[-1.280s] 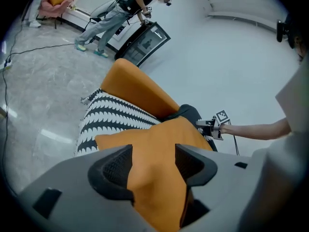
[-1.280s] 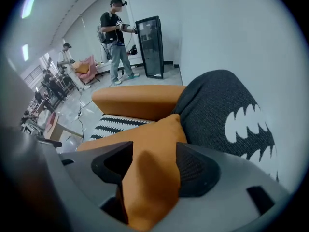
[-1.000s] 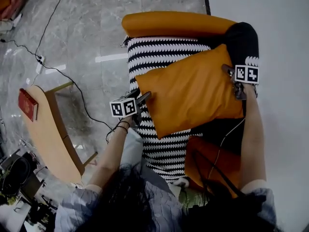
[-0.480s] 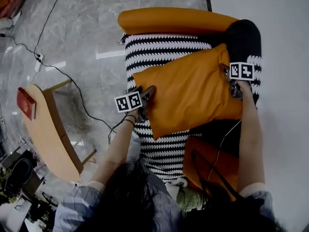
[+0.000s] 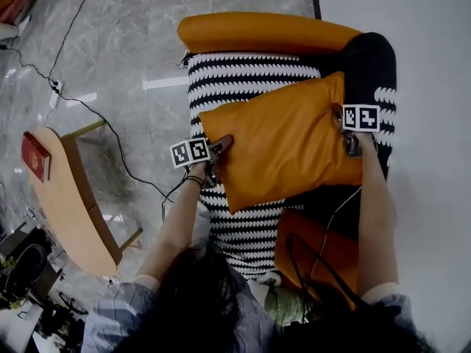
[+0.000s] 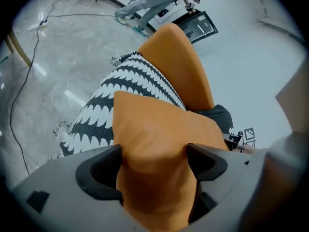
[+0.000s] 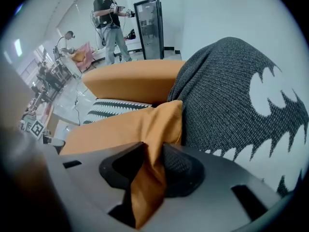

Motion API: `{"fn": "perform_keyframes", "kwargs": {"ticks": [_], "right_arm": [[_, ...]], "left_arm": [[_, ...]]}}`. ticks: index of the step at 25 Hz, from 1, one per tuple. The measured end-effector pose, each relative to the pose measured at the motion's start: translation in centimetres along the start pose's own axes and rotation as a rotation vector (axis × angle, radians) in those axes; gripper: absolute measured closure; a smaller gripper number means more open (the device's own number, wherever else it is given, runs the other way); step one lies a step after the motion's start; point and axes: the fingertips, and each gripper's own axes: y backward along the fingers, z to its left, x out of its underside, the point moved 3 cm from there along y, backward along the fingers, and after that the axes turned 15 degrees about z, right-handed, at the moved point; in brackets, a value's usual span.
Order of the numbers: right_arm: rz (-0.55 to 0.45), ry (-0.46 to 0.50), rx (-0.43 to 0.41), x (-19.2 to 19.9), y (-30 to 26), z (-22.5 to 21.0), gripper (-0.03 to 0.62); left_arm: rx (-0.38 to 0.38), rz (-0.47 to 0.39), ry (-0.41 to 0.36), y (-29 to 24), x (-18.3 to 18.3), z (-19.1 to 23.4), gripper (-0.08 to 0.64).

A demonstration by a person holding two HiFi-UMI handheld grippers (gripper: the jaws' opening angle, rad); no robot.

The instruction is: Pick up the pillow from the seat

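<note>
The orange pillow (image 5: 287,145) lies aslant on the black-and-white patterned seat (image 5: 250,76) of an armchair. My left gripper (image 5: 221,147) is at the pillow's left edge. In the left gripper view its jaws stand wide and are opening, and the pillow (image 6: 154,144) bulges into the gap of the left gripper (image 6: 153,156). My right gripper (image 5: 350,142) is at the pillow's right edge. Its jaws are closing, and in the right gripper view a fold of the pillow (image 7: 120,124) is pinched between the pads of the right gripper (image 7: 152,161).
An orange armrest (image 5: 265,31) bounds the seat's far side. A dark grey cushion with white marks (image 5: 372,65) lies behind the pillow. A wooden side table (image 5: 70,197) with a red book (image 5: 35,155) stands left, and a cable (image 5: 110,134) crosses the floor. People (image 7: 111,18) stand far off.
The left gripper has slid in over the pillow's left edge with its jaws spread wider. The right gripper's jaws have come together on the right edge. The pillow has shifted slightly left.
</note>
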Motion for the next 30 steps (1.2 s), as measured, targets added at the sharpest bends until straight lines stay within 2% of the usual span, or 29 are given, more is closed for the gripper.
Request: {"fn": "perform_keyframes", "kwargs": {"ticks": [4,8,12,16,19,23,30], "right_arm": [[-0.038,-0.031,0.007,0.8,0.0,0.6,0.480],[-0.035,-0.069,-0.003,2.6,0.4,1.0,0.494],[-0.045,-0.131,-0.052,5.4,1.2,1.6,0.507],[-0.123,-0.183,-0.132,8.2,4.1,3.2,0.520],[-0.196,-0.199,-0.156,9.6,6.6,5.0,0.529],[-0.248,-0.167,-0.159,10.7,10.3,7.2,0.532],[-0.374,-0.147,-0.161,11.1,16.4,10.0,0.537]], "left_arm": [[0.021,0.058,-0.032,0.6,-0.4,-0.1,0.143],[0.009,0.012,-0.088,1.5,0.5,-0.4,0.249],[-0.026,0.001,-0.149,2.9,1.4,-0.6,0.301],[-0.027,0.040,-0.199,5.3,3.1,-0.8,0.327],[-0.028,0.040,-0.217,7.3,4.5,-1.0,0.344],[-0.038,0.000,-0.240,10.1,5.8,-1.5,0.359],[-0.024,-0.161,-0.326,15.4,5.0,-4.3,0.376]]}}
